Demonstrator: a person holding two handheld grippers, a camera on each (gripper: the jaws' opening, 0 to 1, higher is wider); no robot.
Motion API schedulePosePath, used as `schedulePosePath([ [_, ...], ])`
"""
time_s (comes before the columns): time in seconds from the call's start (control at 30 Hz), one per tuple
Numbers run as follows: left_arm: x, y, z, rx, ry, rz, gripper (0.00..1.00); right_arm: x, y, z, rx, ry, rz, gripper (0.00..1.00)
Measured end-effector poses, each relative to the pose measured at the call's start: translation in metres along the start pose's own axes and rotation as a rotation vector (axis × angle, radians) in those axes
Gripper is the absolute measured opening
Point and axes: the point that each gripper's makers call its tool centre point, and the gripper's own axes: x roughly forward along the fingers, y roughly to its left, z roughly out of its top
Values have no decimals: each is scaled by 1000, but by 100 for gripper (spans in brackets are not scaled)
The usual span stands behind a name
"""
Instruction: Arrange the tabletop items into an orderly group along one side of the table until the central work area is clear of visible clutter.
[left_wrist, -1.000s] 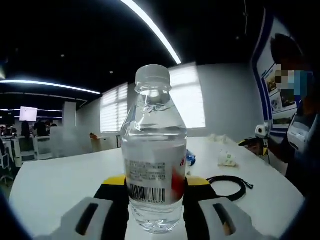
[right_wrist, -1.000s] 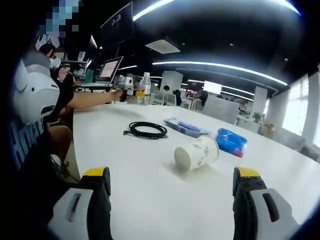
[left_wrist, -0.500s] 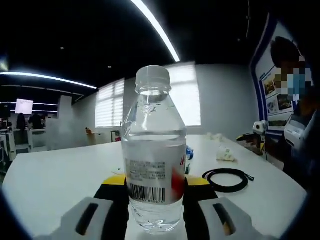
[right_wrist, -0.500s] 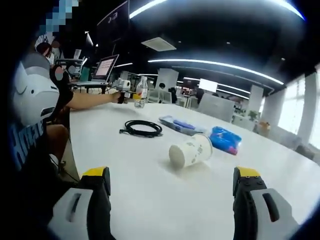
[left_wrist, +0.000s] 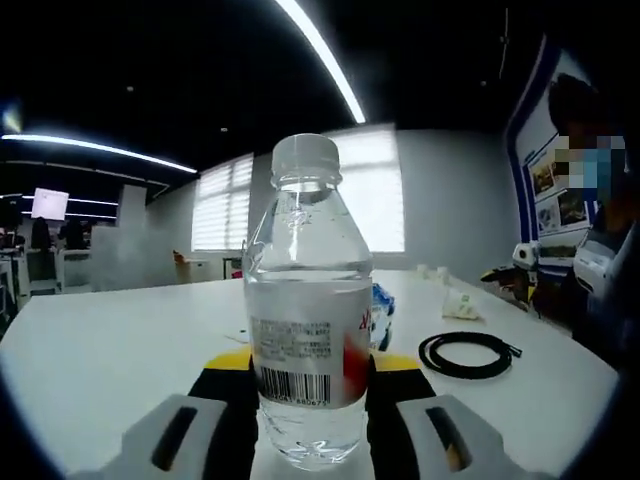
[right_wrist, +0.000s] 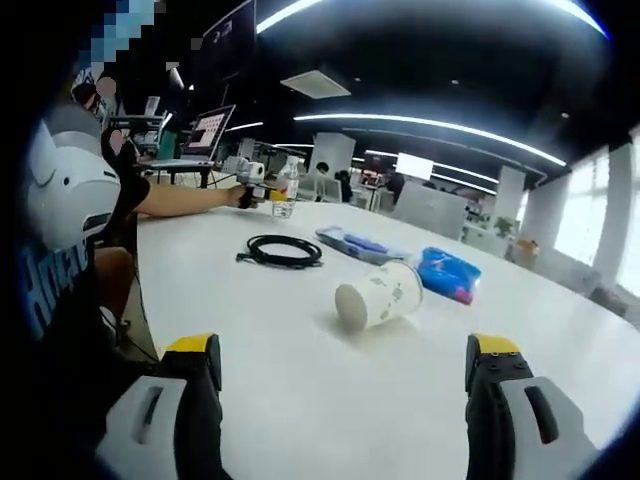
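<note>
A clear water bottle (left_wrist: 308, 310) with a white cap and a barcode label stands upright between the jaws of my left gripper (left_wrist: 310, 425), which is shut on it just above the white table (left_wrist: 110, 350). From the right gripper view that same bottle (right_wrist: 285, 192) and left gripper (right_wrist: 254, 194) appear far off at the table's far end. My right gripper (right_wrist: 345, 385) is open and holds nothing. Ahead of it a white paper cup (right_wrist: 378, 294) lies on its side. A coiled black cable (right_wrist: 283, 251), a blue packet (right_wrist: 448, 275) and a flat wrapped item (right_wrist: 356, 244) lie beyond.
The black cable (left_wrist: 468, 353) lies right of the bottle, with the cup (left_wrist: 457, 303) and the blue packet (left_wrist: 381, 302) farther back. A person (right_wrist: 70, 210) sits at the table's edge. A laptop (right_wrist: 205, 135) and desks stand behind.
The left gripper view has swung slightly, so the cable and the cup sit a little differently. In the right gripper view the bottle has lowered toward the table; the cup looks marginally nearer.
</note>
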Motion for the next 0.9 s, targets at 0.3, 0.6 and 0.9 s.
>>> schedulePosePath([
  [0.3,2,7,0,-8,-27,4,38,-2,-3,-4,4,9,-6,99],
  [0.6,9,11,-8,18,-1,9,38,-2,-5,-5,4,11,-9,99],
  [0.9,10,9,-9,44,-8,19,39,0,-4,-7,6,12,-2,98],
])
